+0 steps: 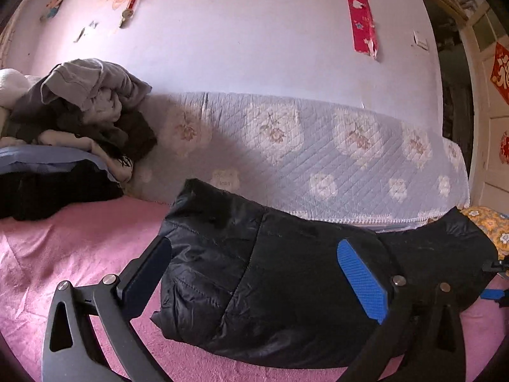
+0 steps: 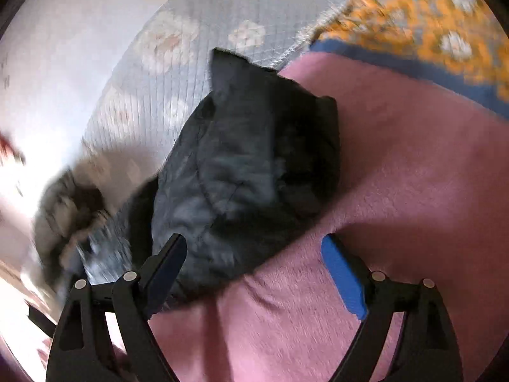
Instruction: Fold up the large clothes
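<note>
At 9 o'clock a pile of clothes (image 1: 79,117) lies on the bed. The left claw (image 1: 254,273) is spread apart over the black jacket (image 1: 270,273), lying at 6 o'clock on the pink blanket (image 1: 79,242). The right claw (image 2: 257,270) is also apart, gripping nothing, with the jacket's edge at its left finger.

The left hand-held gripper (image 1: 254,273) has its jaws spread wide, a dark pad on one finger and a blue pad (image 1: 362,280) on the other, both fingers reaching forward and slightly up. The right hand-held gripper (image 2: 254,270) is likewise spread wide, nothing between its fingers (image 2: 343,277). Its view is motion-blurred, its fingers tilted downward.
</note>
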The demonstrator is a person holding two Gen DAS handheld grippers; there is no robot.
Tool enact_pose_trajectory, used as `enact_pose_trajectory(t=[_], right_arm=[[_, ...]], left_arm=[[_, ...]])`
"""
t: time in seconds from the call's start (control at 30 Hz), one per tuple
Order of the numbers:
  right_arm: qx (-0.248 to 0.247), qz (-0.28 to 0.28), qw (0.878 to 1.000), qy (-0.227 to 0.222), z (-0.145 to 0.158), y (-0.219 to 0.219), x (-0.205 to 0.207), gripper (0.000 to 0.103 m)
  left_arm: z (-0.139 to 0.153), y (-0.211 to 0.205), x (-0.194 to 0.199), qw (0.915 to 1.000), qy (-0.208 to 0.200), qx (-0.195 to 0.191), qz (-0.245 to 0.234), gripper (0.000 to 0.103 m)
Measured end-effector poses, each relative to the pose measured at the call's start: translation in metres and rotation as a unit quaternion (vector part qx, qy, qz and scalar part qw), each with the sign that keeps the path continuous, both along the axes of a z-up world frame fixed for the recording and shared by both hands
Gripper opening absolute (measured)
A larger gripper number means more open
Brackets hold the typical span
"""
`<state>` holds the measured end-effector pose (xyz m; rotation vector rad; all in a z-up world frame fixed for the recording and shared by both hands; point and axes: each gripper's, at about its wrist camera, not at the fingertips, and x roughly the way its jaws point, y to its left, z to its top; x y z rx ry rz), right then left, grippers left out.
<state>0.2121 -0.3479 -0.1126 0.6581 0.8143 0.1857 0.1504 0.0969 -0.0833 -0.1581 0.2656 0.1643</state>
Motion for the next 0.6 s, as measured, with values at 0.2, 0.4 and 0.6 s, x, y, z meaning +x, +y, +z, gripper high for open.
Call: enact_pose_trajectory(t=[0.2, 0.4, 0.6], right_arm=[[-0.051, -0.01, 0.998, -0.03, -0.008, 0.015, 0.02, 0.088], [-0.038, -0.021, 0.998, -0.039, -0.011, 0.013, 0.038, 0.071], [-0.033, -0.043, 0.996, -0.073, 0.006, 0.006, 0.034, 0.022]], left_arm=[[-0.002, -0.017, -0.005, 0.999, -0.006, 0.044, 0.009, 0.103], [-0.002, -0.008, -0.001, 0.9998, 0.004, 0.019, 0.011, 0.103], [-0.004, 0.003, -0.003, 0.9998, 0.002, -0.008, 0.019, 0.103]])
